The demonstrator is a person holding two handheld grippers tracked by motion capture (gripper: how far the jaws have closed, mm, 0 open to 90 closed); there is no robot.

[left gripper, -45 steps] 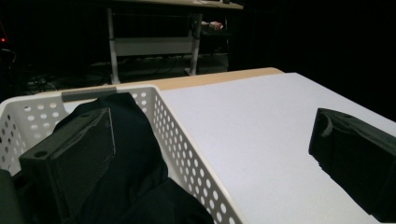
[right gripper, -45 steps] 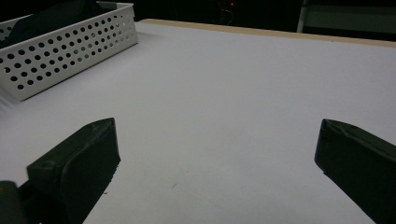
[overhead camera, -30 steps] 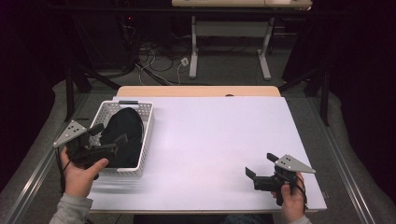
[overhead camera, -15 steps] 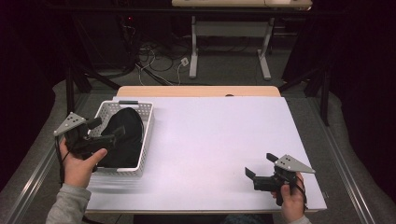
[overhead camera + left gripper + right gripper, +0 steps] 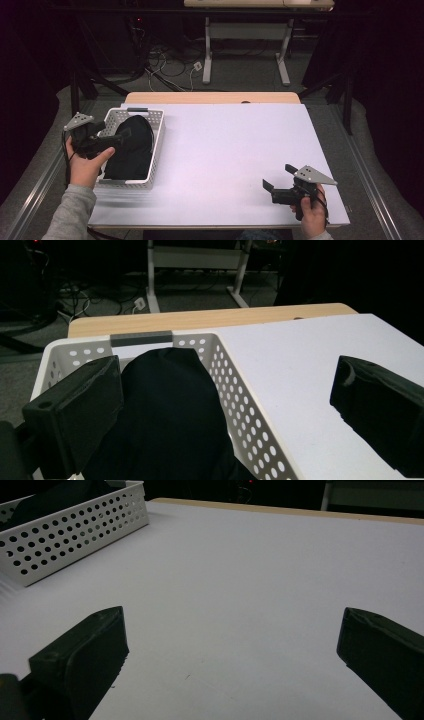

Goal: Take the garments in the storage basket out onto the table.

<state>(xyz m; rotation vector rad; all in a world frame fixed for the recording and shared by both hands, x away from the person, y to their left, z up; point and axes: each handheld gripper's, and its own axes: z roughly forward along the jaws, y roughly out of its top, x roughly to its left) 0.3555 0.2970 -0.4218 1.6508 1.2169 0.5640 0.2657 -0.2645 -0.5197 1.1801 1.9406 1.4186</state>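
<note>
A white perforated basket point(image 5: 156, 145) stands at the table's left, holding a heap of black cloth point(image 5: 131, 150). My left gripper point(image 5: 114, 130) hovers over the basket's left rim, jaws spread wide, nothing between them. In the left gripper view the left gripper point(image 5: 227, 375) looks down on the black cloth point(image 5: 170, 410), which mounds above the basket's rim point(image 5: 240, 385). Near the front right corner my right gripper point(image 5: 277, 176) is open just above the white table top point(image 5: 225, 150). The right gripper view has the right gripper point(image 5: 232, 620) over bare table, the basket point(image 5: 75, 535) far off at upper left.
A tan wooden strip point(image 5: 212, 97) runs along the table's far edge. Beyond it are cables point(image 5: 165, 65) on the floor and white desk legs point(image 5: 207, 50). Metal rails point(image 5: 365, 160) flank the table on both sides.
My left gripper has moved away from the person along the basket's left side, from its near end towards its middle. The right gripper has stayed put.
</note>
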